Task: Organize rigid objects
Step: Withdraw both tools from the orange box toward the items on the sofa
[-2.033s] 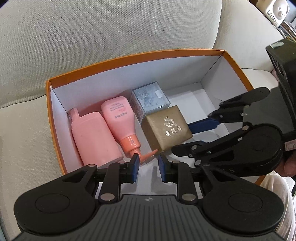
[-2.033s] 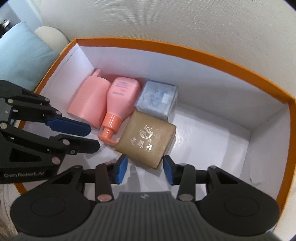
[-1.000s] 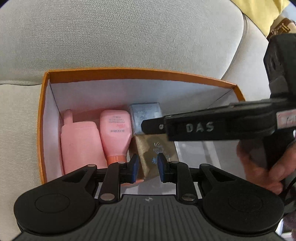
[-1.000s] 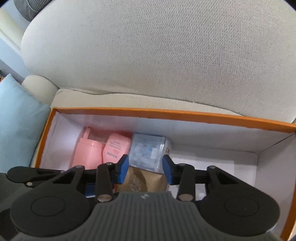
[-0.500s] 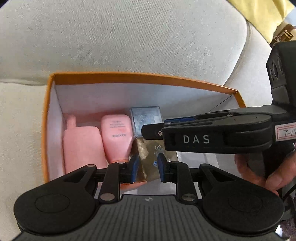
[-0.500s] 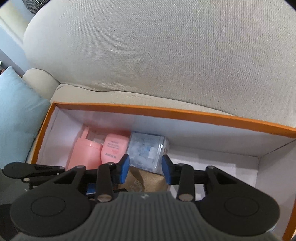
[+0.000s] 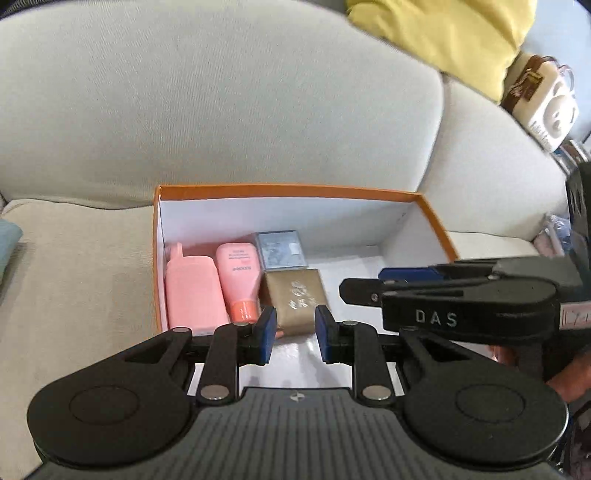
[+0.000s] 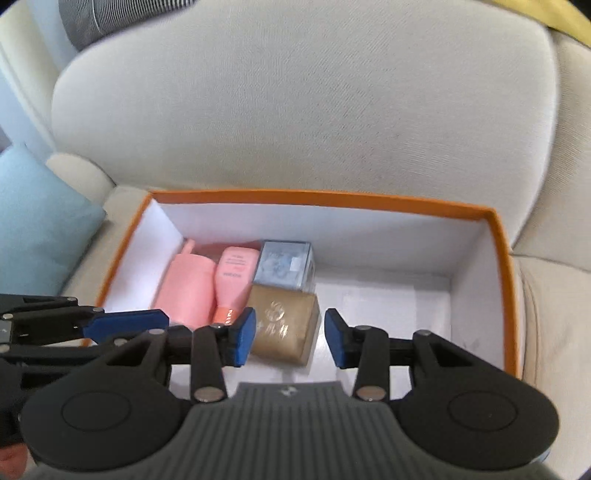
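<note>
An orange box (image 7: 288, 190) with white inner walls sits on a sofa seat; its rim (image 8: 314, 195) also shows in the right wrist view. Along its left side lie a flat pink bottle (image 7: 192, 288), a pink pump bottle (image 7: 240, 277), a clear bluish cube box (image 7: 280, 249) and a gold box (image 7: 295, 295). My left gripper (image 7: 293, 328) hovers above the box's near edge, narrowly open, nothing between its pads. My right gripper (image 8: 290, 336) hangs over the gold box (image 8: 284, 328), its jaws opening and holding nothing. It reaches in from the right (image 7: 369, 286) in the left wrist view.
The box's right half (image 8: 388, 302) is bare white floor. A beige back cushion (image 8: 295, 110) rises behind the box. A light blue pillow (image 8: 33, 221) lies to the left. Yellow cloth (image 7: 443, 33) and a white panda-face item (image 7: 550, 107) sit at the far right.
Both grippers have risen and drawn back from the box, so more of the sofa back shows. The right gripper's jaws have widened a little. The objects in the box stay put.
</note>
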The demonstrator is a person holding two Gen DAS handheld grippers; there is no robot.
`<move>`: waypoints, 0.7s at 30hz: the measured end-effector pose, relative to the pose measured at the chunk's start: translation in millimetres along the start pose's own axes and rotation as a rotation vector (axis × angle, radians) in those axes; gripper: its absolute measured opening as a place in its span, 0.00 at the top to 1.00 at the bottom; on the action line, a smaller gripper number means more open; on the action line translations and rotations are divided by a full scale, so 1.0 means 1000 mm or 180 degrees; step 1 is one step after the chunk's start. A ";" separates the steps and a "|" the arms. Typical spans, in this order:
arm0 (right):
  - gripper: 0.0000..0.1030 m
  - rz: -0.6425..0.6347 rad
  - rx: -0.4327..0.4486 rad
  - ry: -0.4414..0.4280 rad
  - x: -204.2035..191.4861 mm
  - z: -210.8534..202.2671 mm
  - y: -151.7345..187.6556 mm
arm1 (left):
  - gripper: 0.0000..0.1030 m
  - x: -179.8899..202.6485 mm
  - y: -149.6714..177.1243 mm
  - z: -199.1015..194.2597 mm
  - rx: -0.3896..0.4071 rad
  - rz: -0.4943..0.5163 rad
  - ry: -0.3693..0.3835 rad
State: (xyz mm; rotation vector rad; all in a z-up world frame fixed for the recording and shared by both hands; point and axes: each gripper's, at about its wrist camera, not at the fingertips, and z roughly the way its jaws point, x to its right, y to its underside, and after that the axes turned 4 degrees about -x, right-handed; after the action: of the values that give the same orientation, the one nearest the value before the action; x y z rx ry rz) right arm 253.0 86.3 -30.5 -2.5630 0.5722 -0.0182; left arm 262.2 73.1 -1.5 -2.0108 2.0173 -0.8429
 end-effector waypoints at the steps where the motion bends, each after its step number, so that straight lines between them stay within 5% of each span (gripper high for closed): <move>1: 0.57 0.0023 0.0045 0.0012 -0.002 -0.007 0.006 | 0.72 0.002 0.003 -0.006 0.0024 0.0017 -0.0002; 12: 0.41 0.0168 0.0387 0.0049 -0.030 -0.067 0.078 | 0.69 0.016 0.058 -0.061 0.0159 -0.0003 -0.0014; 21: 0.40 0.0167 0.0458 0.0269 -0.046 -0.088 0.147 | 0.69 0.009 0.112 -0.076 -0.0101 -0.0103 -0.0055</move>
State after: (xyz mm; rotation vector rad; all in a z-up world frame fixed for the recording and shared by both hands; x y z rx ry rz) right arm 142.9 -52.5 -20.5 -2.4160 0.6457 -0.1448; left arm 126.5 76.8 7.9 -2.0657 2.0064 -0.8020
